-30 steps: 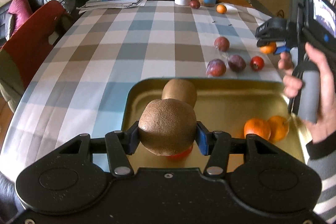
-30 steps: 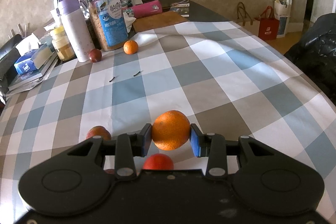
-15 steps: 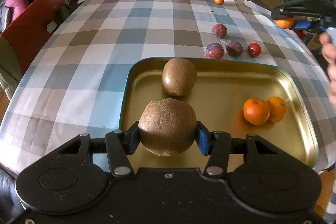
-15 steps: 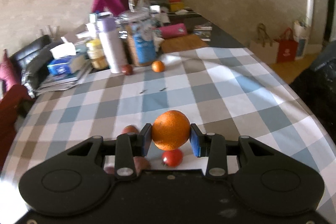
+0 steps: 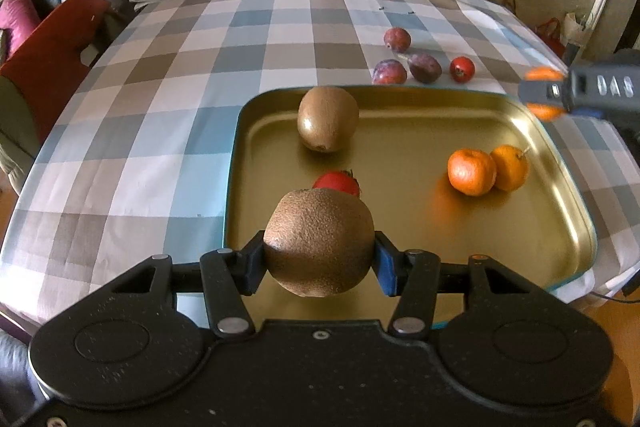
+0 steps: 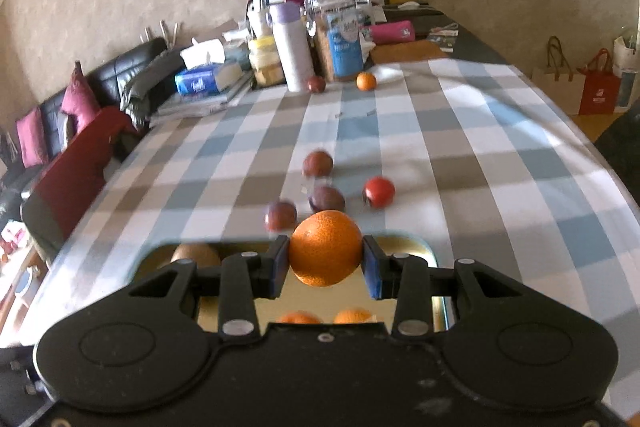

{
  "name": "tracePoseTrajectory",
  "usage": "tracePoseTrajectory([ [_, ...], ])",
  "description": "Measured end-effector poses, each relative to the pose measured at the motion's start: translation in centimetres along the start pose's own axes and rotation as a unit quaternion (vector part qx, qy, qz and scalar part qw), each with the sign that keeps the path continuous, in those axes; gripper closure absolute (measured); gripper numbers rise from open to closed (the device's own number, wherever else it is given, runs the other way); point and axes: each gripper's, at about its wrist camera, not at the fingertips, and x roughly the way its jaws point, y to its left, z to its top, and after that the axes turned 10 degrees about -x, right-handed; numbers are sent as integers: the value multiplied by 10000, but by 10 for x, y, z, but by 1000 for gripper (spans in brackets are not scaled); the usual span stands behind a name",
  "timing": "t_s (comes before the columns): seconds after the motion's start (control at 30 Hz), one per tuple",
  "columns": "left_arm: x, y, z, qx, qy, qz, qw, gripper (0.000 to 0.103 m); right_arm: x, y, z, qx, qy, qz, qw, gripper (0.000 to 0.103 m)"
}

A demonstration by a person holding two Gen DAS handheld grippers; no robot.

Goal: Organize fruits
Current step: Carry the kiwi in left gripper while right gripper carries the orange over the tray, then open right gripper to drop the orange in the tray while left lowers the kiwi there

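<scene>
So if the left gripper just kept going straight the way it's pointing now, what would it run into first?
Most likely the small red fruit in the gold tray, right beyond the kiwi that the left gripper holds. Past it lies the second kiwi. Depth is hard to judge in this fisheye view.

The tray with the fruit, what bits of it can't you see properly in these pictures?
- Left wrist view: the held kiwi and left gripper cover the tray's near edge and most of a red fruit.
- Right wrist view: the right gripper and its orange hide most of the tray; the plums beyond are blurred.
</scene>
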Motion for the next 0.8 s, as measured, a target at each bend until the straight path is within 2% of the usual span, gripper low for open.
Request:
tracePoseTrajectory([
  [0.27, 15, 2, 3, -130, 256, -9, 9996, 44, -6, 4, -35, 16, 553, 133, 9984, 64],
  [0.5, 25, -1, 5, -182, 404, 17, 9990, 44, -6, 17, -47, -370, 578, -69, 9976, 63],
  [0.8, 31, 2, 7, -273, 551, 24, 9981, 44, 0, 24, -50, -567, 675, 23, 9961, 63],
])
